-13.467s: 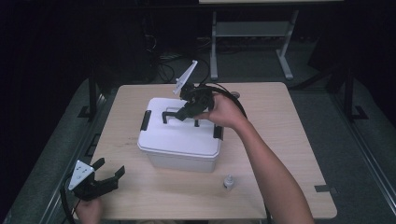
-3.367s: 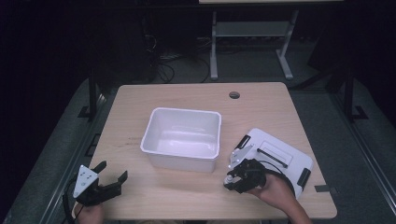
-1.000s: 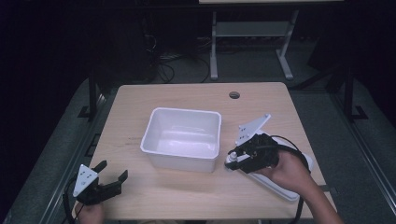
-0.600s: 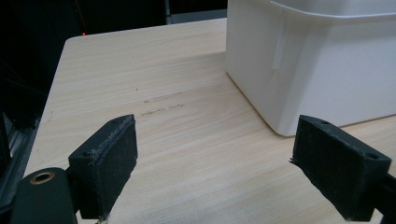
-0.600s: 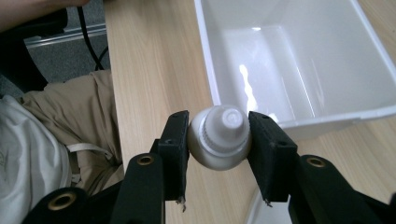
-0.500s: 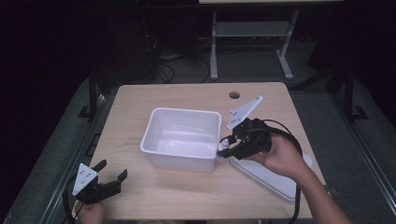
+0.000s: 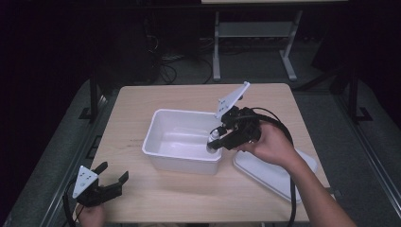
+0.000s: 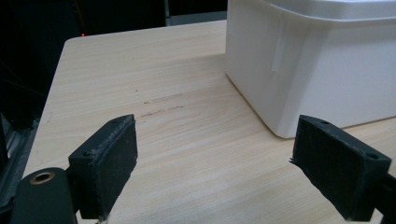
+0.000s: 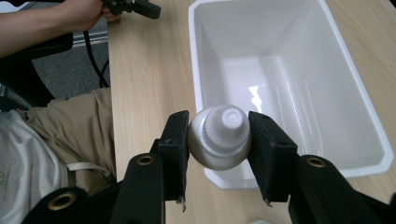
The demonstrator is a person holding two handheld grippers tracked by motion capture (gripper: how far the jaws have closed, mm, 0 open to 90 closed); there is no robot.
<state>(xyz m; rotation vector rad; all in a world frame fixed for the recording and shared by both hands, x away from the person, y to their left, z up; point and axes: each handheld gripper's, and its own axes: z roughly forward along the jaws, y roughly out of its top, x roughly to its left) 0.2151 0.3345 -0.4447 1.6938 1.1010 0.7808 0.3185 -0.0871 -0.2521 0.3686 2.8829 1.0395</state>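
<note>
Bottle: small, white, likely light, rigid, slippery; hanging over bin's 3 o'clock rim.
Right gripper: clamping bottle's sides below cap.
Left gripper: gaping, idling at table's 7 o'clock.

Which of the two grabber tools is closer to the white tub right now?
The right. The right gripper hangs over the white tub at its near right corner, holding a small white bottle. The left gripper sits open near the table's front left corner, apart from the tub.
</note>
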